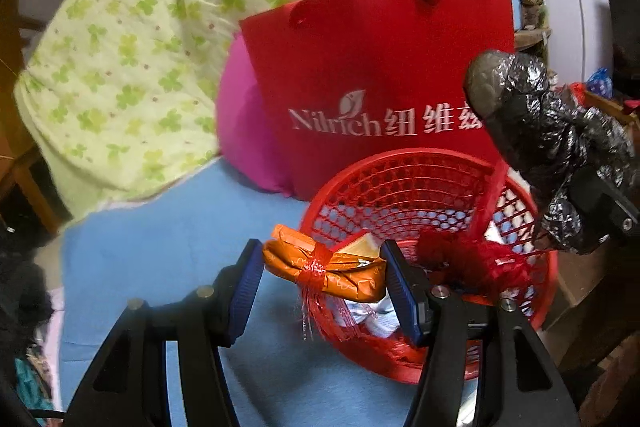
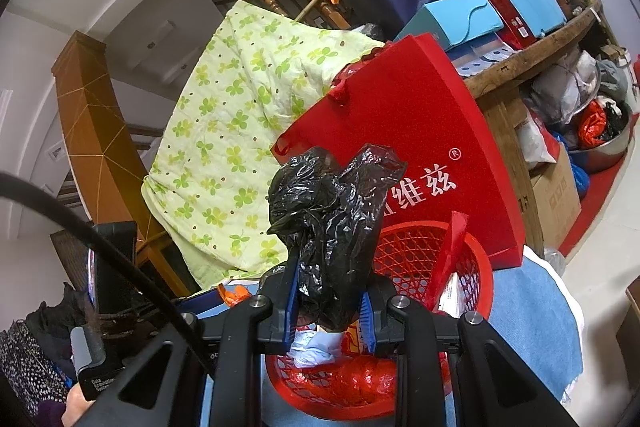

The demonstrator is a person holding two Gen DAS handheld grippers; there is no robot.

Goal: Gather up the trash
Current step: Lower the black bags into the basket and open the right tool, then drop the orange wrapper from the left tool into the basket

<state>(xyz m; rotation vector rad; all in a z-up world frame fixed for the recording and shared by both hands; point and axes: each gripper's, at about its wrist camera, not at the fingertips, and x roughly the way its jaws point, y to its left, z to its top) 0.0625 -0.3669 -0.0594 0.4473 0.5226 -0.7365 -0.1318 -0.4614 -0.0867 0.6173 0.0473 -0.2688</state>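
On blue cloth (image 1: 168, 251), red basket (image 1: 404, 175), red bag (image 1: 380, 67), green quilt (image 1: 120, 47) behind

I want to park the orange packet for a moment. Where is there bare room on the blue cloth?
Bare blue cloth lies left of the red basket, bordered by the green quilt and pink bundle. Behind the basket the red bag crowds in.

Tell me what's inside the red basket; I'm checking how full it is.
The red basket holds crumpled white paper, a red mesh wad and a red strip leaning on its wall. The black plastic bag and both grippers' jaws hide the rest.
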